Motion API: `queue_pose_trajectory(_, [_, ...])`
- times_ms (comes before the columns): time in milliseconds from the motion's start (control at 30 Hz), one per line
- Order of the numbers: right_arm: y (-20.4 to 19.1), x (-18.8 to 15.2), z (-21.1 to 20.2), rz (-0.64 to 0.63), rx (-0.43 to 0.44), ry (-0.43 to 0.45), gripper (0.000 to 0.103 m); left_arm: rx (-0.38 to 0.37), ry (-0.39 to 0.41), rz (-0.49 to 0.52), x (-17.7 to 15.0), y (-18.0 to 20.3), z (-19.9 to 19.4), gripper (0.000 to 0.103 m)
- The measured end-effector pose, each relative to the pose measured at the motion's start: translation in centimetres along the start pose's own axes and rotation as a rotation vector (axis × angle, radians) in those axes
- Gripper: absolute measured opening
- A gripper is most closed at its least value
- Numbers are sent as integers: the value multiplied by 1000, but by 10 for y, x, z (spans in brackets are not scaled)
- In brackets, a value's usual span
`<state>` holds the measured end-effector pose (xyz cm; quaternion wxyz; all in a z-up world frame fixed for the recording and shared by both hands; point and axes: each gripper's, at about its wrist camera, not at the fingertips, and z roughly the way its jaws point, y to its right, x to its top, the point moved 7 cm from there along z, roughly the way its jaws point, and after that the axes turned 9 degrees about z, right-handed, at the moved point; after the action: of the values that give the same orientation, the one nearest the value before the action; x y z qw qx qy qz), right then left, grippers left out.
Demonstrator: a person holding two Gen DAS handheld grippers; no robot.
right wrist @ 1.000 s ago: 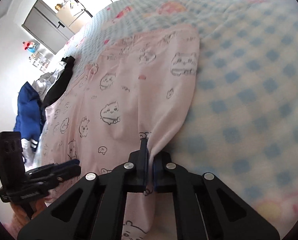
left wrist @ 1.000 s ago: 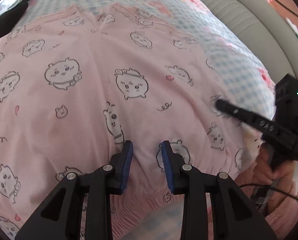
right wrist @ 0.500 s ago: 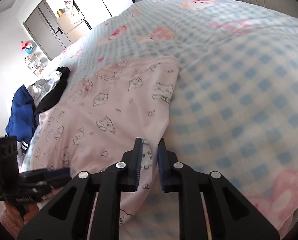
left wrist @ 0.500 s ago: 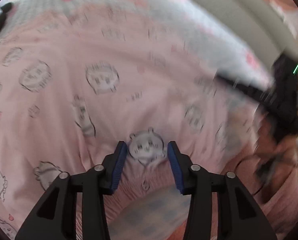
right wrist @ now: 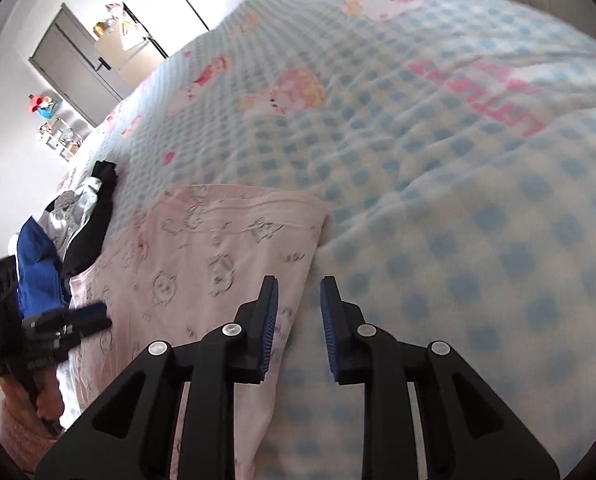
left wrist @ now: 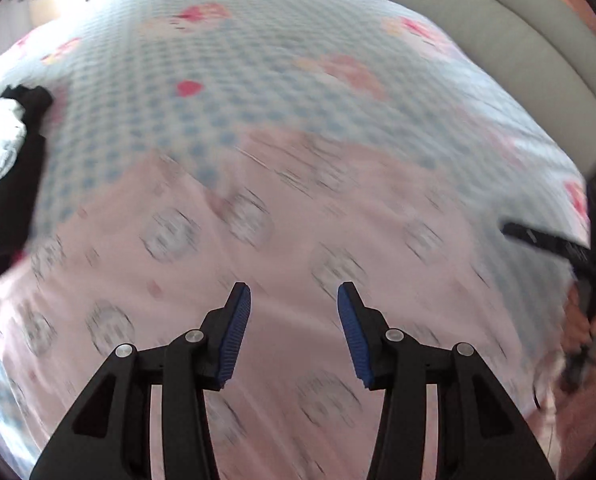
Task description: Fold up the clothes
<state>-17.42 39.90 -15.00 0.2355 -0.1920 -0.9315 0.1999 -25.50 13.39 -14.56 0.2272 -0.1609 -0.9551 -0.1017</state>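
pink cartoon-print pyjama garment spread flat on the blue-checked blanket of a bed, its long edge lying straight along the blanket in the right wrist view. looks like one fold laid down, judging by the doubled hem at the far end; further folds and a tidy-up probably left. exact garment type hard to tell, and the left wrist view smeared by motion.

left gripper above the pink cloth with jaws well apart, nothing between the blue pads. right gripper over the garment's edge where it meets the blanket, jaws opening, a narrow gap between them, no cloth pinched as far as visible.

pile of other clothes, blue, white and black, bunched at the far left side of the bed, seemingly waiting for a turn. no basket, box or drawer in sight; grey cabinet against the wall, contents unseen.
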Motion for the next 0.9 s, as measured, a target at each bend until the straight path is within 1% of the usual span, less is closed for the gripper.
queue_pose_trajectory(33, [2, 6, 11, 13, 4, -22, 22, 24, 4, -18, 13, -10, 9, 45])
queue_pose_trajectory(67, [3, 12, 21, 25, 7, -40, 27, 27, 4, -19, 24, -14, 18, 45])
queue_pose_trajectory(100, [4, 16, 27, 29, 9, -42, 34, 30, 5, -21, 35, -19, 27, 46])
queue_pose_trajectory(167, [4, 23, 41, 38, 18, -53, 39, 34, 6, -12, 51, -27, 40, 45])
queue_pose_trajectory(233, [5, 27, 55, 45, 35, -70, 39, 27, -2, 12, 59, -30, 51, 45])
queue_pose_trajectory(300, [4, 30, 69, 46, 45, -82, 39, 17, -20, 34, 60, -28, 60, 45])
queue_pose_trajectory(333, [2, 32, 76, 44, 48, -87, 39, 12, -29, 45, 61, -27, 64, 39])
queue_pose_trajectory(367, [1, 32, 82, 38, 48, -92, 39, 7, -38, 56, 61, -26, 68, 16])
queue_pose_trajectory(400, [-1, 32, 88, 31, 48, -97, 32, 5, -43, 65, 62, -25, 71, 6])
queue_pose_trajectory(433, [-3, 31, 93, 20, 51, -101, 17, 9, -34, 68, 63, -24, 70, 4])
queue_pose_trajectory(467, [-9, 30, 93, -10, 62, -97, 5, 11, -16, 70, 65, -22, 67, 3])
queue_pose_trajectory(567, [-22, 34, 75, -78, 42, -16, 5, -23, 111, 40, 76, -22, 37, 3])
queue_pose_trajectory(600, [-23, 38, 63, -77, 63, 21, 5, -36, 141, 22, 80, -24, 29, 3])
queue_pose_trajectory(667, [-26, 47, 41, -72, 99, 94, 5, -59, 158, -11, 87, -29, 27, 3])
queue_pose_trajectory(700, [-23, 52, 35, -62, 98, 121, 5, -67, 137, -27, 89, -32, 36, 3])
queue_pose_trajectory(767, [-17, 60, 38, -54, 86, 134, 5, -83, 88, -62, 93, -37, 56, 4])
queue_pose_trajectory(800, [-10, 61, 48, -43, 54, 113, 6, -93, 36, -85, 91, -39, 71, 5])
queue_pose_trajectory(833, [-2, 60, 60, -22, 2, 86, 7, -86, 8, -93, 90, -40, 79, 8])
queue_pose_trajectory(867, [7, 59, 71, -1, -49, 58, 7, -80, -20, -102, 88, -41, 87, 8])
queue_pose_trajectory(900, [15, 59, 80, 19, -94, 36, 14, -73, -36, -103, 87, -42, 91, 8])
